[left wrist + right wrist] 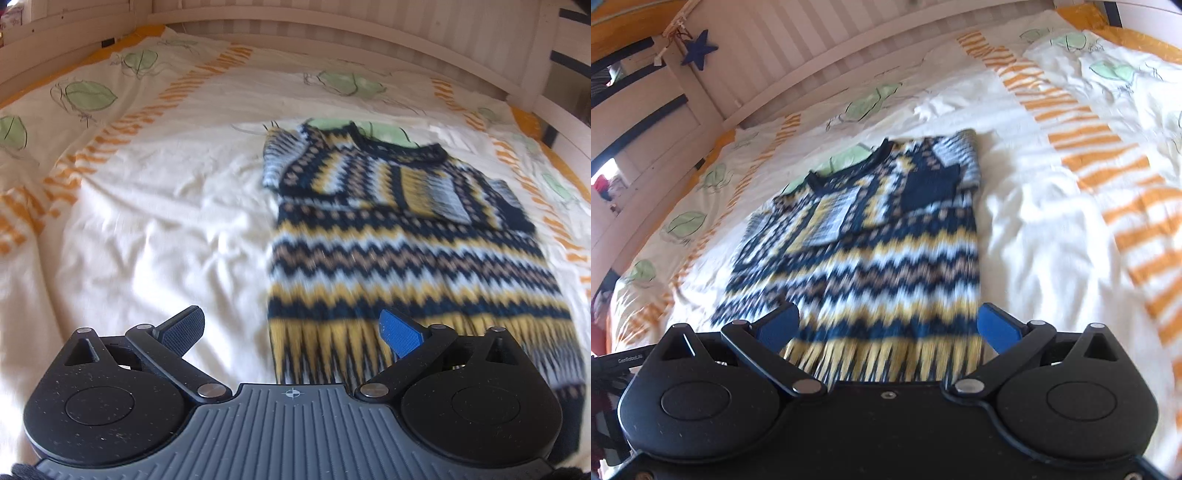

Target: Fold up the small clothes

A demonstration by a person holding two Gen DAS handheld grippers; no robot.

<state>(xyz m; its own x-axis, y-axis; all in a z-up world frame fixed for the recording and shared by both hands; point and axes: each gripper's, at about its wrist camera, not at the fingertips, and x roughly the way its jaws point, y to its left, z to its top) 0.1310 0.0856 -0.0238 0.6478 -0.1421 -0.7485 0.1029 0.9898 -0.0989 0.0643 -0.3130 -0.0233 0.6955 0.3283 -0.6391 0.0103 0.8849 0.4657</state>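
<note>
A small knitted sweater (402, 254) with navy, yellow, white and tan zigzag bands lies flat on the bed, neck toward the headboard, both sleeves folded in over the chest. In the right wrist view the sweater (871, 251) fills the centre. My left gripper (291, 332) is open above the sweater's lower left corner, nothing between its fingers. My right gripper (888, 326) is open too, hovering over the yellow hem, holding nothing.
A cream duvet (147, 229) with orange stripes and green leaf prints covers the bed. A white slatted bed rail (332, 33) runs along the far side. A blue star (699, 50) hangs on the frame at the upper left of the right wrist view.
</note>
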